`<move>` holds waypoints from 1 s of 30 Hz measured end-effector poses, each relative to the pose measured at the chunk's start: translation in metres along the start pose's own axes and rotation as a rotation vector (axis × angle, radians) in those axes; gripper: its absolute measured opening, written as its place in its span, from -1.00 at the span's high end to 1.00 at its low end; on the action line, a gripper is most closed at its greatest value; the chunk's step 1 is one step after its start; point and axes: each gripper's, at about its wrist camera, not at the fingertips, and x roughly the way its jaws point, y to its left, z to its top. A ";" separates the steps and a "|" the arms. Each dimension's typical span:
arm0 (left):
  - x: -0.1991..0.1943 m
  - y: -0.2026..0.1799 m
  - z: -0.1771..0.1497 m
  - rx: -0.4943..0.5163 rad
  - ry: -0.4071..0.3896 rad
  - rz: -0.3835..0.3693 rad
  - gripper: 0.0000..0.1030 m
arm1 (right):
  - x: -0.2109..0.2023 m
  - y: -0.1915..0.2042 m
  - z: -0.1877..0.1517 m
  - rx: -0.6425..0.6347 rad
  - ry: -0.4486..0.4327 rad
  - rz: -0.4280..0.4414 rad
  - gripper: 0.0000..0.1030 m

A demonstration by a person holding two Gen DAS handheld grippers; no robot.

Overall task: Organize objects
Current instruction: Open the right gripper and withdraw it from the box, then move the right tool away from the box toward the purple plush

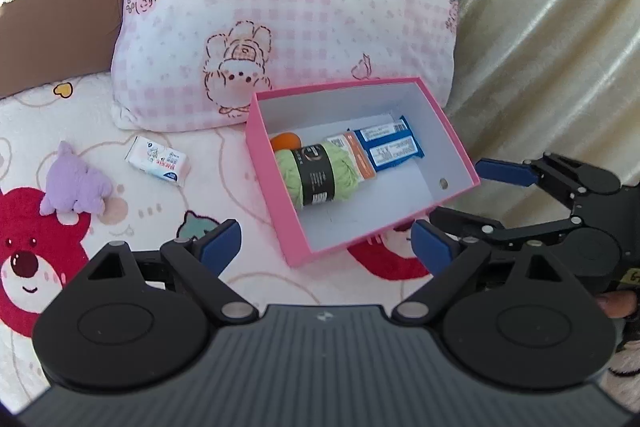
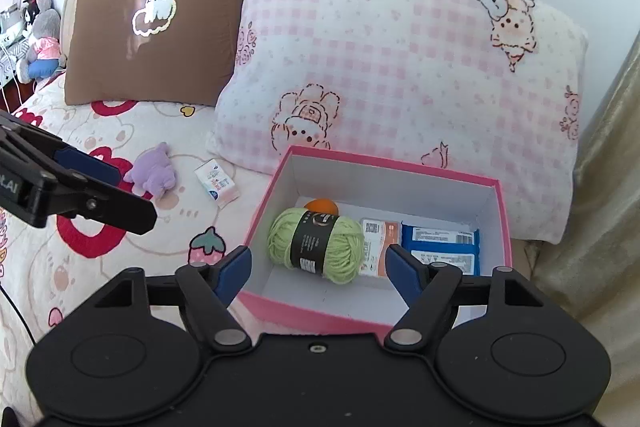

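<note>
A pink box (image 1: 276, 203) (image 2: 320, 319) lies open on the bed. Inside are a green yarn ball (image 1: 320, 173) (image 2: 316, 247), an orange ball (image 1: 285, 141) (image 2: 321, 206), an orange-white packet (image 1: 354, 157) (image 2: 374, 247) and two blue packets (image 1: 390, 147) (image 2: 440, 247). A purple plush toy (image 1: 74, 183) (image 2: 154, 173) and a white tissue pack (image 1: 158, 161) (image 2: 218, 183) lie on the bedspread left of the box. My left gripper (image 1: 326, 247) is open and empty before the box's near corner. My right gripper (image 2: 320, 269) (image 1: 460, 203) is open and empty over the box's near wall.
A pink checked pillow (image 1: 288, 11) (image 2: 400, 67) leans behind the box, a brown pillow (image 2: 156, 23) to its left. A gold curtain (image 1: 560, 67) hangs on the right. Stuffed toys (image 2: 40, 35) sit far left by the headboard.
</note>
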 end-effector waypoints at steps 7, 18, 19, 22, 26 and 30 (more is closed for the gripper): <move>-0.013 -0.005 -0.020 0.034 0.044 -0.045 -0.80 | -0.012 0.021 -0.009 -0.033 0.049 -0.005 -0.81; -0.033 0.005 -0.048 0.050 0.106 -0.030 -0.80 | -0.015 0.050 -0.018 -0.032 0.113 0.107 -0.81; -0.033 0.007 -0.050 0.044 0.105 -0.033 -0.80 | -0.015 0.055 -0.019 -0.039 0.117 0.111 -0.81; -0.033 0.015 -0.055 0.016 0.117 -0.062 -0.80 | -0.015 0.065 -0.021 -0.047 0.123 0.134 -0.81; -0.038 0.023 -0.061 0.007 0.113 -0.042 -0.80 | -0.013 0.075 -0.024 -0.072 0.138 0.152 -0.81; -0.043 0.031 -0.067 0.008 0.114 -0.046 -0.80 | -0.012 0.082 -0.025 -0.087 0.140 0.171 -0.81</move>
